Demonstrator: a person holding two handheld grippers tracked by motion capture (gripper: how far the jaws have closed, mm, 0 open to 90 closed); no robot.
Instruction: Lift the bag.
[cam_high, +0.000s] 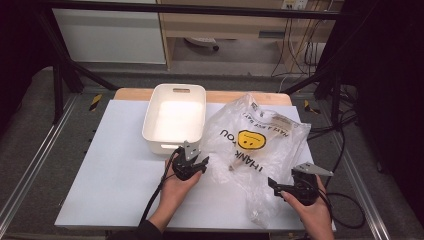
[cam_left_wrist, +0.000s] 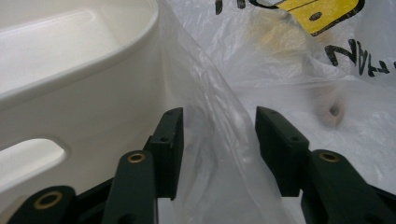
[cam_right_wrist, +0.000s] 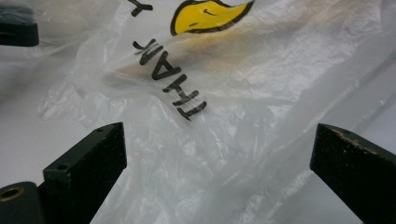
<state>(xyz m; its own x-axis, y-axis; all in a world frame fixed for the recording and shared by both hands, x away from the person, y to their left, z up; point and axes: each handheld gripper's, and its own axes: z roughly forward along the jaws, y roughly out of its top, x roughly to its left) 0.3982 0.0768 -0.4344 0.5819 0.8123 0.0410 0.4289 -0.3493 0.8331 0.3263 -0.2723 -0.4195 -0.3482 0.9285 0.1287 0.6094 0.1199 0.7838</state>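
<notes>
A clear plastic bag (cam_high: 255, 142) printed with a yellow smiley and "THANK YOU" lies crumpled on the table's right half. A pale tan item (cam_high: 235, 161) shows through the film; its end has a small hole (cam_left_wrist: 333, 111). My left gripper (cam_high: 196, 163) sits at the bag's left edge, just in front of the white bin (cam_high: 174, 118). It (cam_left_wrist: 219, 116) is open, with a fold of the bag (cam_left_wrist: 224, 140) standing between the jaws. My right gripper (cam_high: 275, 185) is at the bag's near right side, wide open (cam_right_wrist: 219, 133), with bag film (cam_right_wrist: 210, 158) lying ahead between the jaws.
The white bin (cam_left_wrist: 70, 107) has a handle slot in its near wall and touches the bag's left edge. The pale blue-white table top (cam_high: 115, 170) stretches left of the left hand. Black cables (cam_high: 350, 200) trail off the table's right edge. A dark frame surrounds the table.
</notes>
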